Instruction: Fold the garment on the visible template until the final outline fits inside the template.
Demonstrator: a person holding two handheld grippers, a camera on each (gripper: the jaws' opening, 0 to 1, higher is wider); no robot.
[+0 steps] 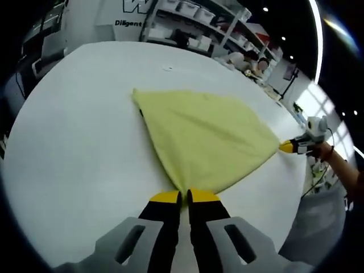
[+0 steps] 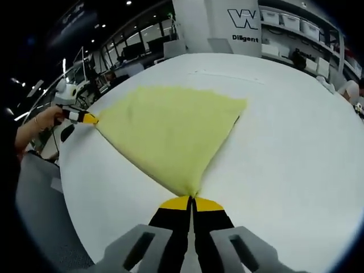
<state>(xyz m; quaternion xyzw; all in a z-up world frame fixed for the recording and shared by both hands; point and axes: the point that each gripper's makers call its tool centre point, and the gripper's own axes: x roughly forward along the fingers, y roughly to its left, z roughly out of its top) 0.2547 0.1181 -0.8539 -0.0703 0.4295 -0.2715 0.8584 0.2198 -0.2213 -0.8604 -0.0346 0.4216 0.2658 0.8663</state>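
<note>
A yellow garment [image 1: 207, 136] lies stretched across a white counter [image 1: 79, 153], pulled taut between two grippers at opposite corners. In the left gripper view, the left gripper [image 1: 183, 196] has its yellow-tipped fingers [image 1: 165, 197] clenched on the near corner of the cloth, w/ the fabric fanning out from that pinch toward a far corner at the upper left. At the right edge of the same view the right gripper [image 1: 290, 147], held in a person's hand [image 1: 323, 150], grips the cloth's other point. The right gripper view gives the mirror angle: its own fingers [image 2: 210, 203] closed on the near corner of the garment [image 2: 170, 128], the left gripper [image 2: 86, 118] clamped on the far-left tip near the counter [image 2: 296, 148] edge (a hand [image 2: 42, 119] behind it). The cloth lies flat on the counter apart from its pinched corners. Shelving w/ bins [image 1: 187, 14] stands in the background beyond the counter.
</note>
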